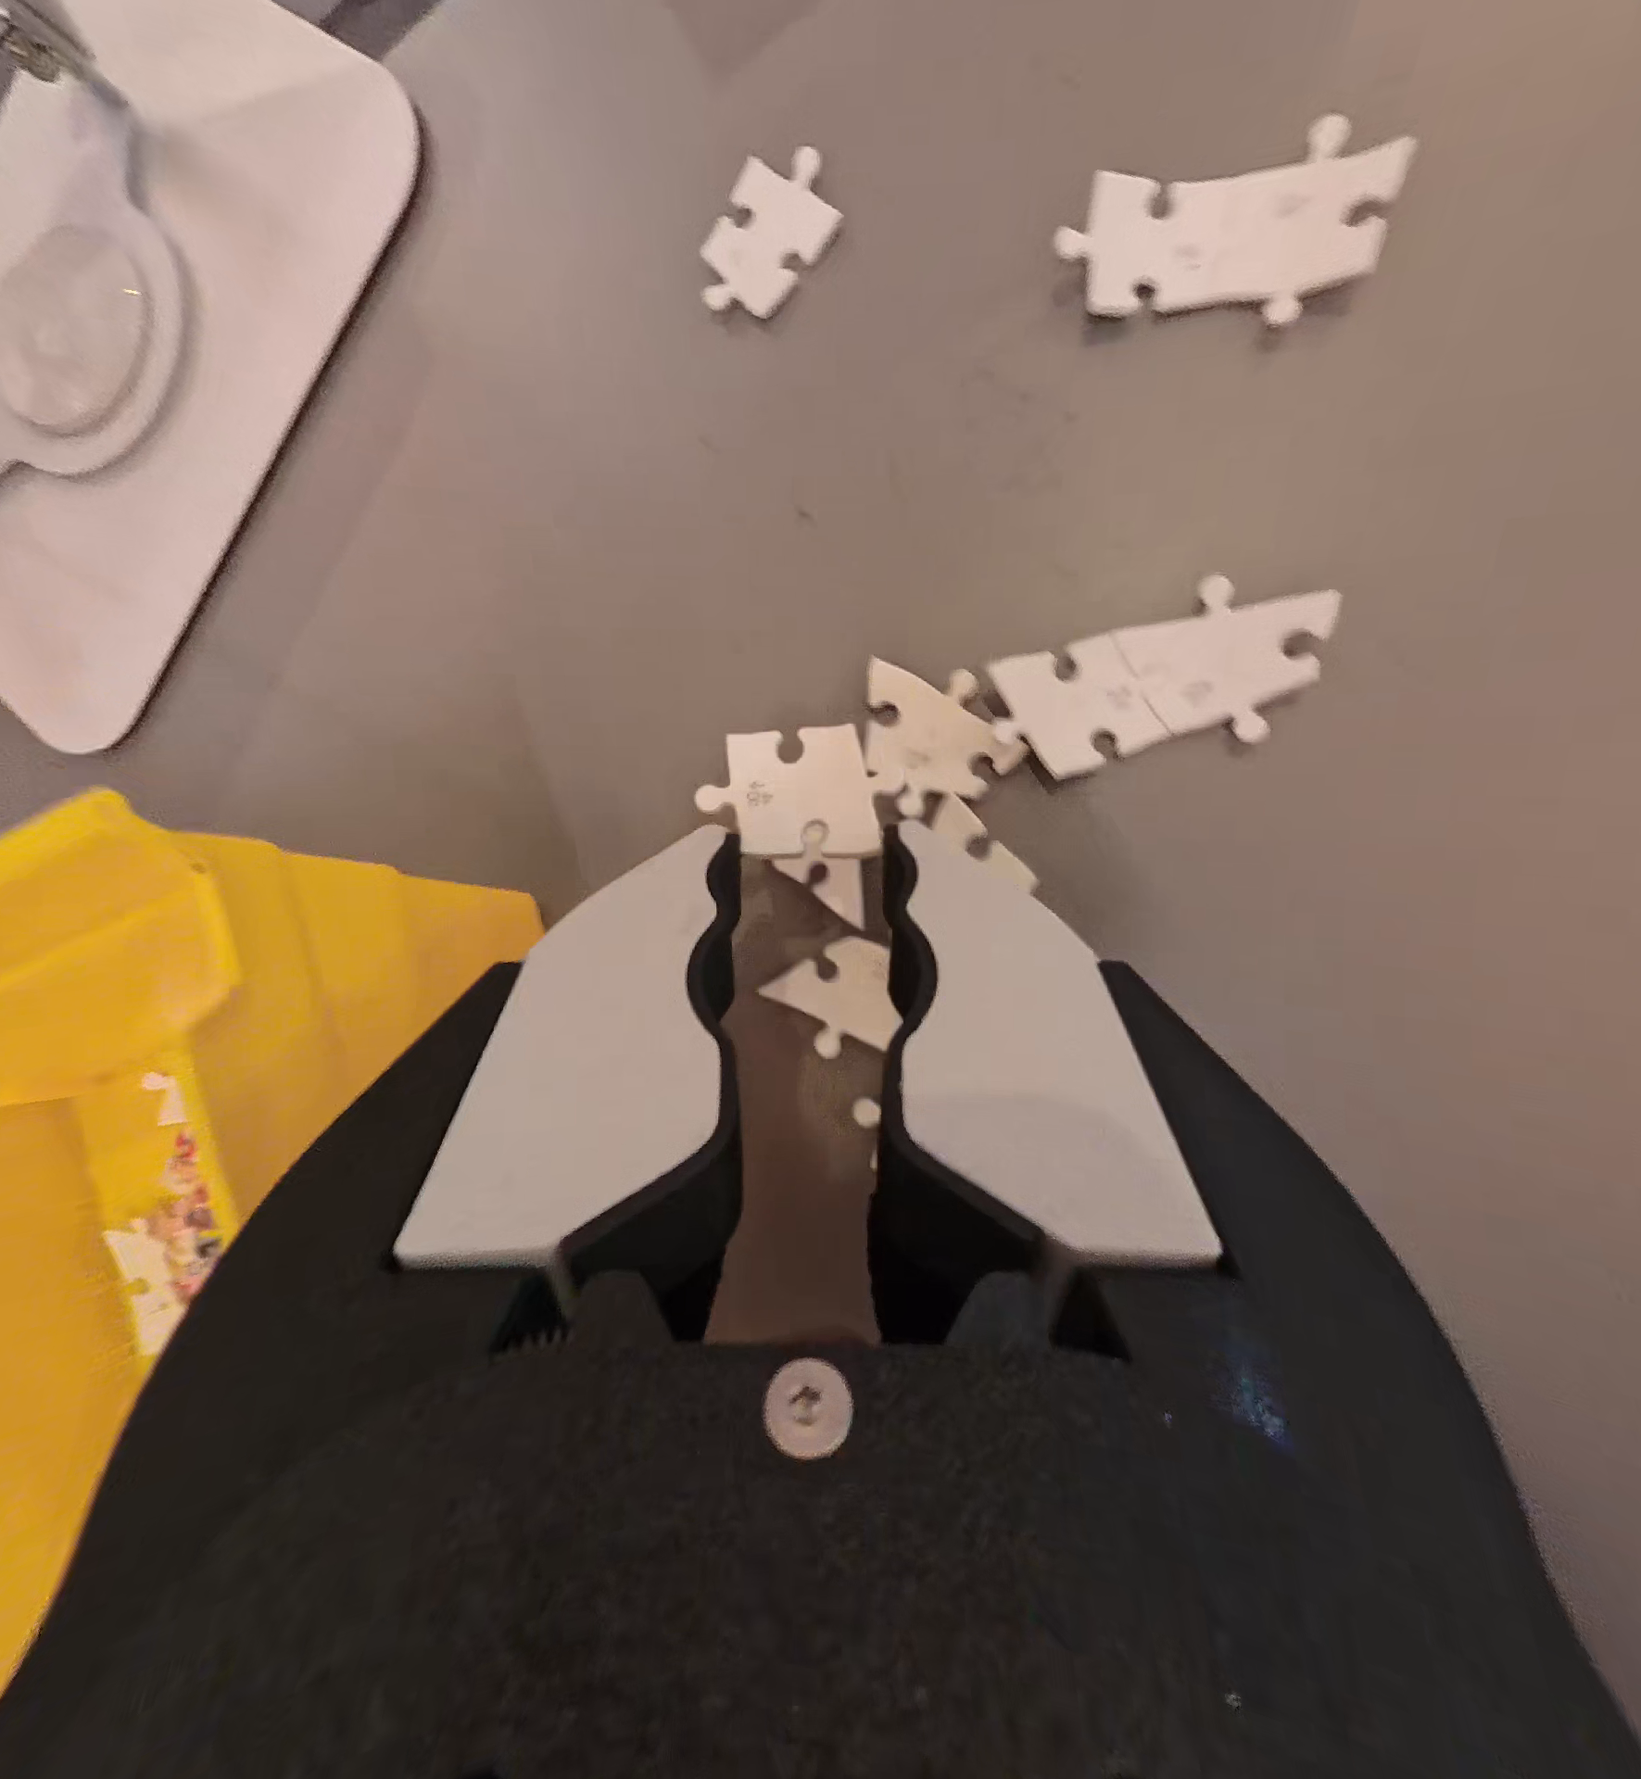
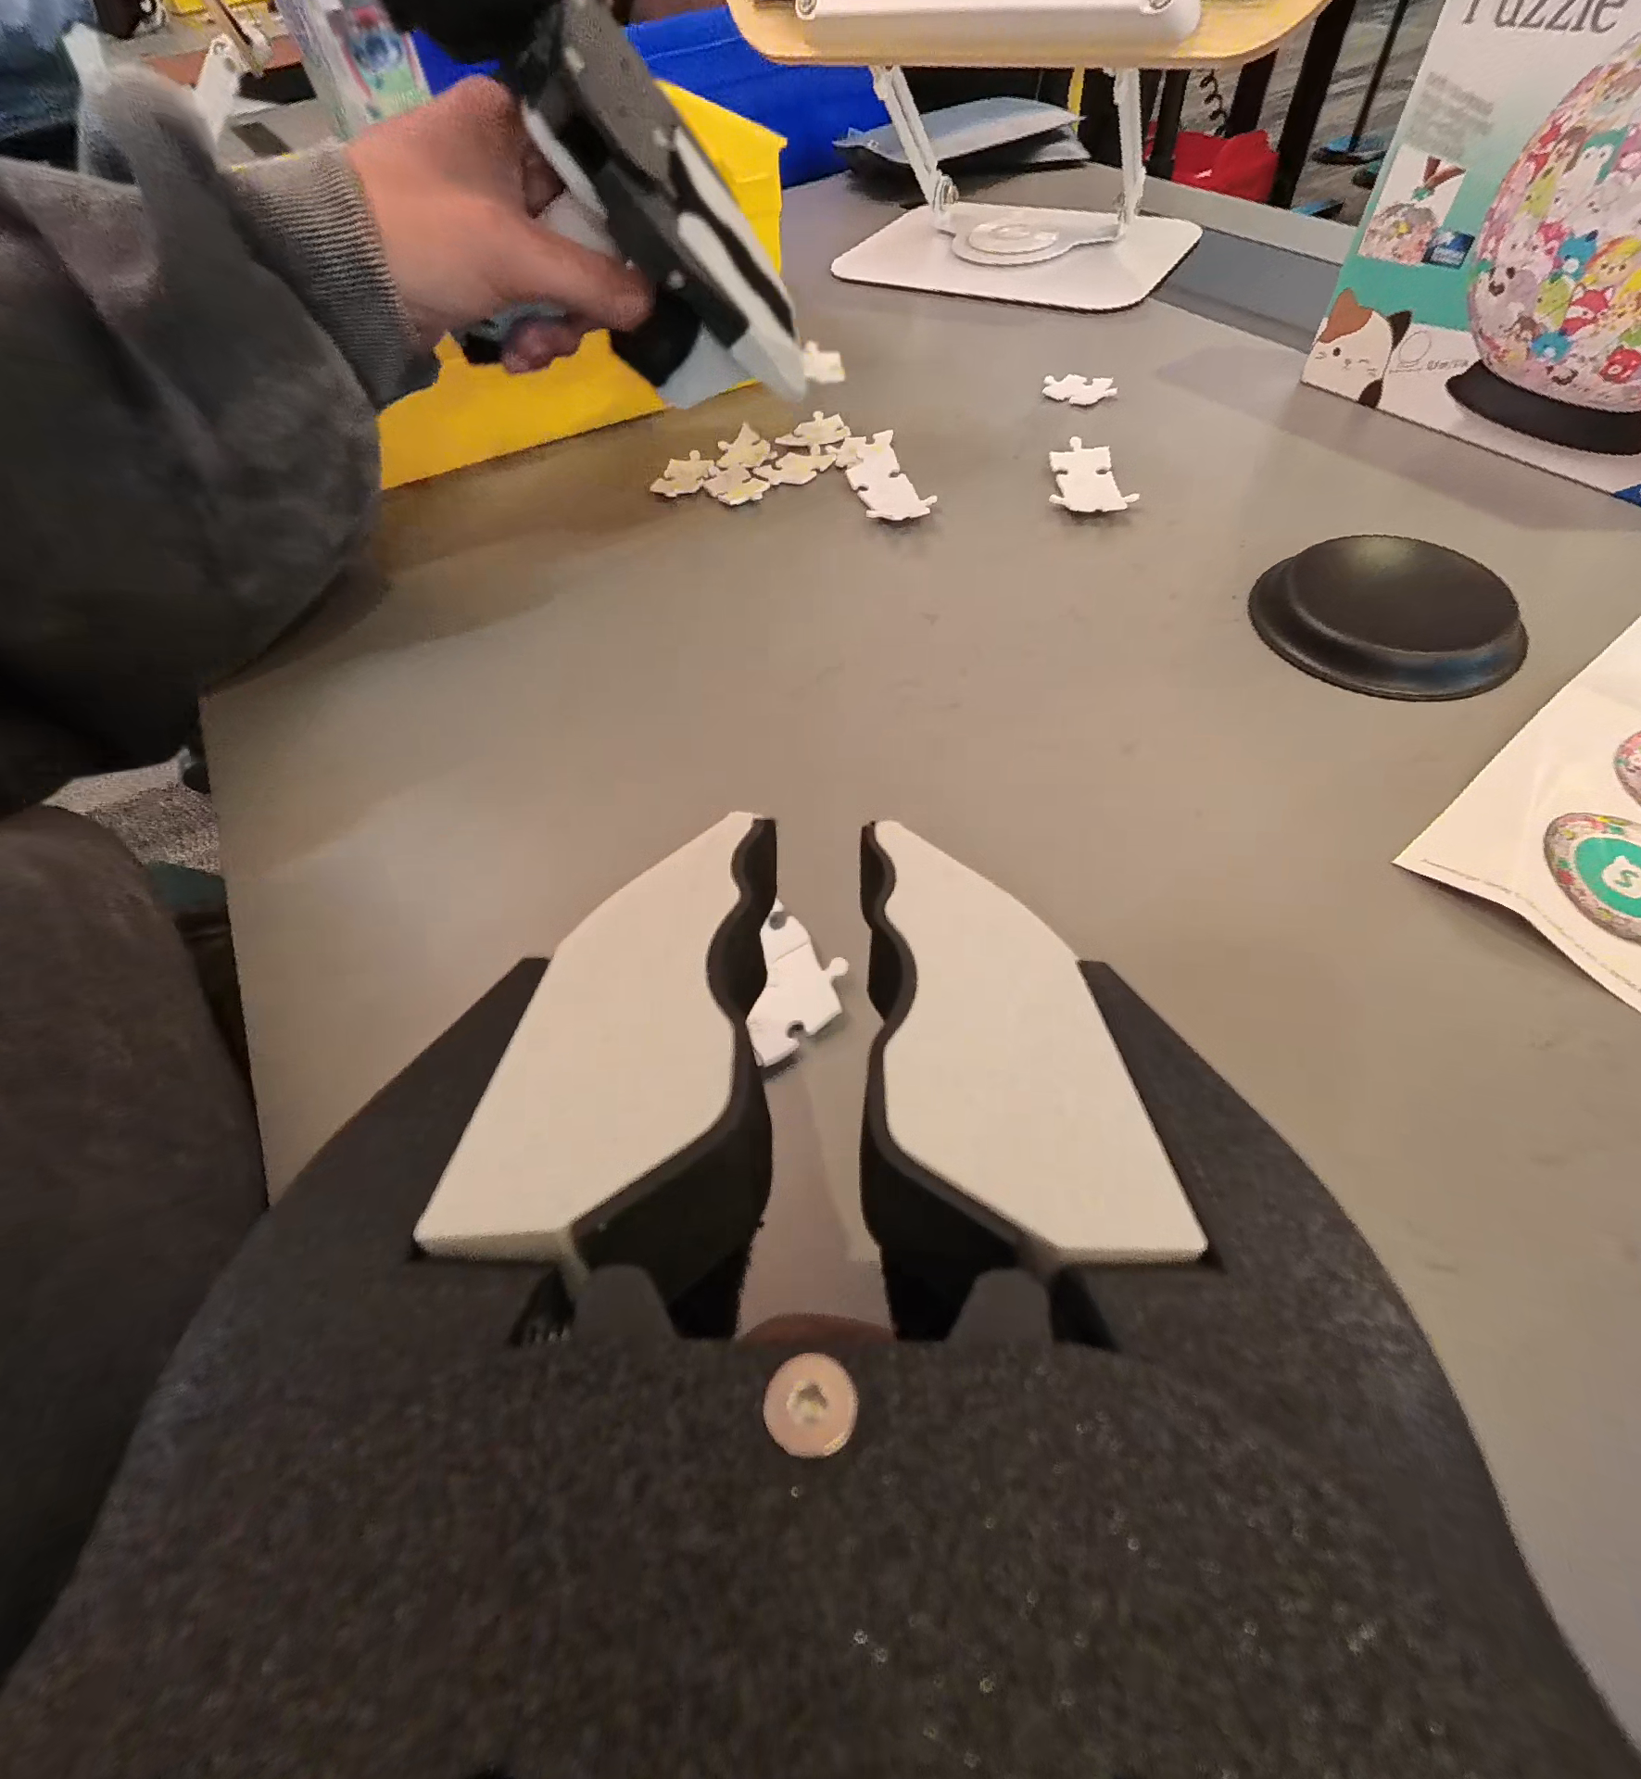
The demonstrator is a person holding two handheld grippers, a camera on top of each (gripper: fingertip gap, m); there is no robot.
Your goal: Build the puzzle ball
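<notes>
The left hand-held gripper (image 1: 808, 836) is clamped on a white puzzle piece (image 1: 802, 791) at its fingertips, mid-frame in the left wrist view, above a loose heap of pieces (image 2: 787, 462) on the grey tabletop (image 2: 989, 693). The right hand-held gripper (image 2: 818, 836) hangs with fingers apart, holding nothing; a piece (image 2: 792, 992) lies on the tabletop beneath the gap. A black stand (image 2: 1389, 616) sits at right, a yellow bin (image 1: 46, 1011) at left.
</notes>
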